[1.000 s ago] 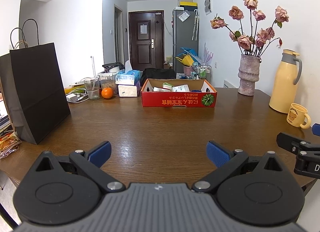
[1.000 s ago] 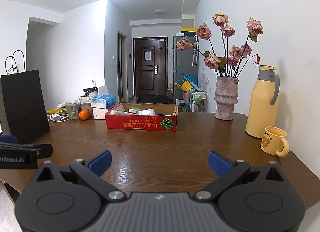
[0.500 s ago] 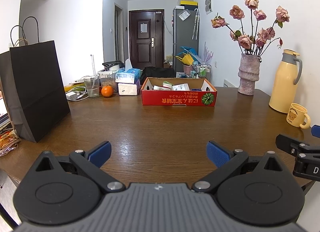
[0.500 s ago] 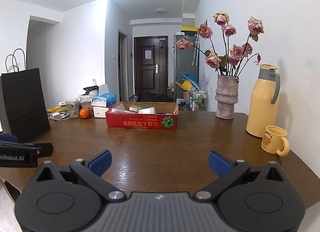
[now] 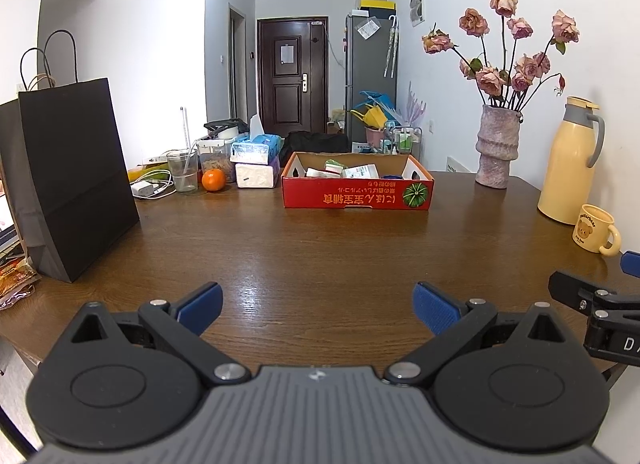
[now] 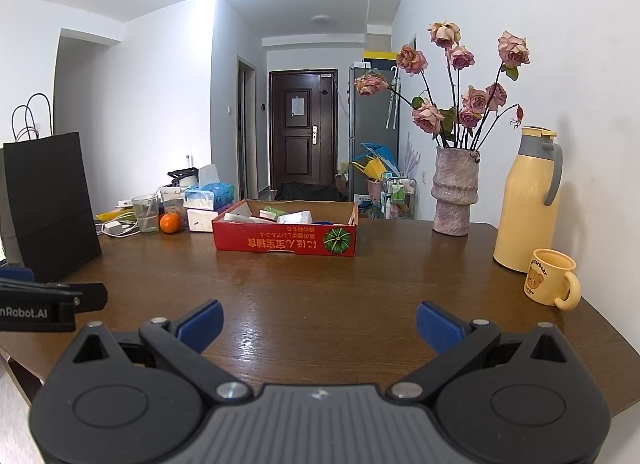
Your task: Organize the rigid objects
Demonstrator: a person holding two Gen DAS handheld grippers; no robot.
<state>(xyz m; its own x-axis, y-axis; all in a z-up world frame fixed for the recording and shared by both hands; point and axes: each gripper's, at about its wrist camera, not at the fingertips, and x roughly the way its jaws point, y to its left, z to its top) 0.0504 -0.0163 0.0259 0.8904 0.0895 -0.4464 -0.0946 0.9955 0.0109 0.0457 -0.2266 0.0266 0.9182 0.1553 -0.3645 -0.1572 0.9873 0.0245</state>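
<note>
Your left gripper (image 5: 318, 306) and right gripper (image 6: 319, 322) hover spread wide and empty-handed above the table's (image 5: 320, 248) near edge; the red box (image 5: 357, 187) of small packages sits toward the far edge, midway along it.

One mug (image 5: 595, 227), one vase (image 5: 497, 145), one orange (image 5: 213, 179).

"nRobot.AI" on the left hand-held gripper (image 6: 48, 306); "D" on the right hand-held gripper (image 5: 612, 338)

Probably home: fridge (image 5: 370, 75), entrance door (image 5: 292, 71), dining table (image 5: 320, 248).
</note>
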